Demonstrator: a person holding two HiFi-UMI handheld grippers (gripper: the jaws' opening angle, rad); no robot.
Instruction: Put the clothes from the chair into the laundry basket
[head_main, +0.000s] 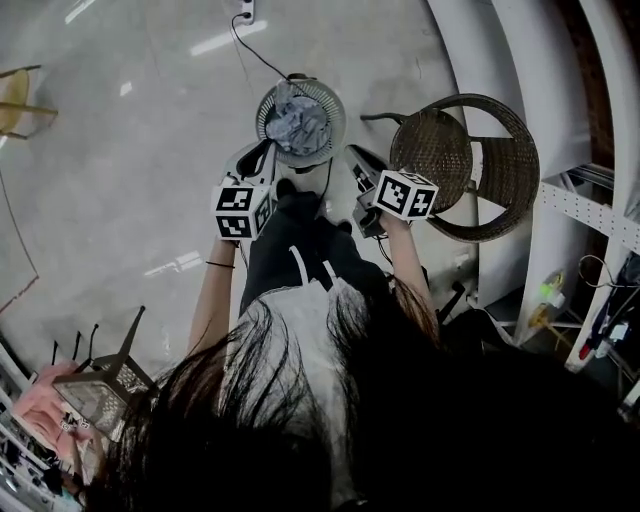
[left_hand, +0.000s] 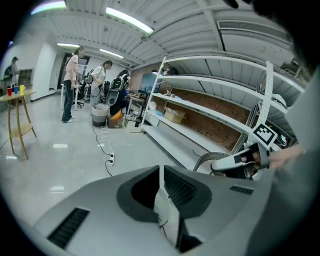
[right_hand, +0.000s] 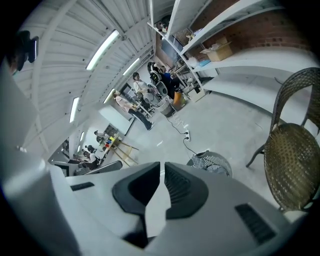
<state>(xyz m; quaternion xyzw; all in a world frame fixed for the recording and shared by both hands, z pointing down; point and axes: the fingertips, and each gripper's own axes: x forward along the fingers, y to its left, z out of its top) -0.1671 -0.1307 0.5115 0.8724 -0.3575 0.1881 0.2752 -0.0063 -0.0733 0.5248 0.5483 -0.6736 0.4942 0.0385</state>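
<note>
**Left hand-held gripper** (head_main: 266, 152): clenched. In its own view the jaws meet tip to tip (left_hand: 161, 169) and grasp no cloth. It is raised off the floor (head_main: 120, 170), with its marker cube toward the person. In the head view its tips point at the near-left rim of the basket.

**Right hand-held gripper** (head_main: 352, 153): clenched. Its jaws are pressed together (right_hand: 162, 164) and hold no garment. In the head view it is level with the left one. Its tips lie between the basket and the chair, touching neither.

**Basket** (head_main: 333, 108): round with a slatted wall, upright on the floor. It stands just left of the chair and apart from it. The right gripper view also shows it (right_hand: 223, 162), past that gripper's jaws.

**Clothes** (head_main: 297, 125): a crumpled grey bundle inside the basket, lying below its rim. It also shows there in the right gripper view (right_hand: 206, 161).

**Chair** (head_main: 440, 150): woven wicker with a curved back, upright on the floor toward its right edge, beside the shelving. The whole seat weave is exposed (right_hand: 292, 170).

**Shelving** (left_hand: 210, 115): white racks along the right edge of the floor.

**Cable** (head_main: 255, 55): runs across the floor from the basket's far side to a power strip (head_main: 247, 10).

**Persons** (left_hand: 70, 82): standing at the far end of the floor, well away from the basket.
</note>
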